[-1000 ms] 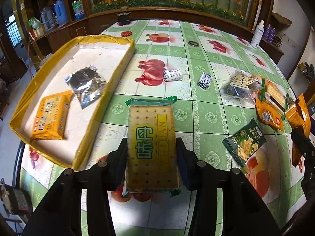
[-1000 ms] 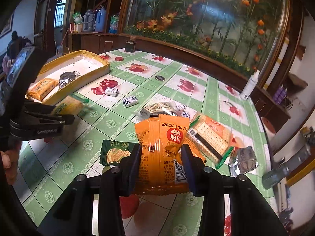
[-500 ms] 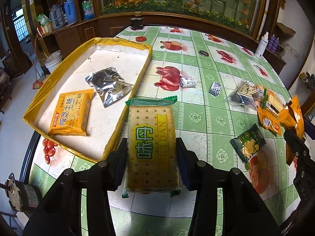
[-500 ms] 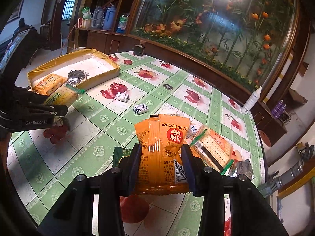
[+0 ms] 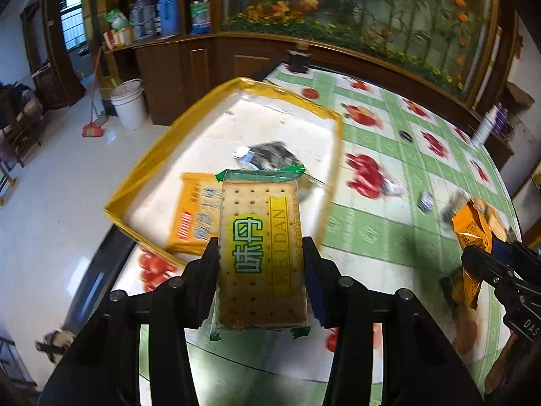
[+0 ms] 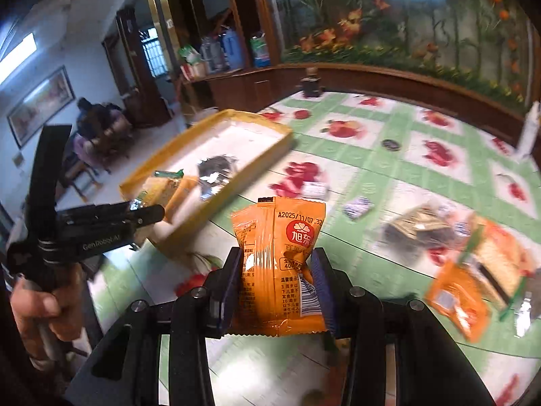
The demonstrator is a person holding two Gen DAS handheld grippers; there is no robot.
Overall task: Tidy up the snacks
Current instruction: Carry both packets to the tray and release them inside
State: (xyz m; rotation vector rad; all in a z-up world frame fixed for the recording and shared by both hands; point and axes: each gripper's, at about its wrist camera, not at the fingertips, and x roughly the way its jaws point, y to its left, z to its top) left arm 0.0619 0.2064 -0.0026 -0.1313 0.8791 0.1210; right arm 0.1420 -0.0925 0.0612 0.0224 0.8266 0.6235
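Observation:
My left gripper (image 5: 260, 250) is shut on a green-edged cracker pack (image 5: 260, 247), held above the near corner of the yellow-rimmed tray (image 5: 142, 165). Inside that tray lie an orange cracker pack (image 5: 196, 216) and a silver foil packet (image 5: 270, 159). My right gripper (image 6: 277, 264) is shut on an orange snack bag (image 6: 280, 253), held over the table to the right of the tray (image 6: 206, 125). In the right wrist view the left gripper (image 6: 148, 211) hovers over the tray's near end, a hand (image 6: 37, 308) on its handle. In the left wrist view the right gripper (image 5: 473, 258) shows at the right edge with its orange bag (image 5: 470, 226).
Several loose snacks lie on the green fruit-print tablecloth (image 6: 372, 169): a clear bag of dark pieces (image 6: 419, 226), orange packs (image 6: 460, 301), a cracker pack (image 6: 500, 260) and small wrapped sweets (image 6: 358, 208). A white bucket (image 5: 128, 101) stands on the floor beyond the table's left edge. People sit far left (image 6: 98, 125).
Both grippers have swung left toward the tray, each keeping its pack. The left one now hangs over the tray's near corner; the right one has left the snack pile behind on its right.

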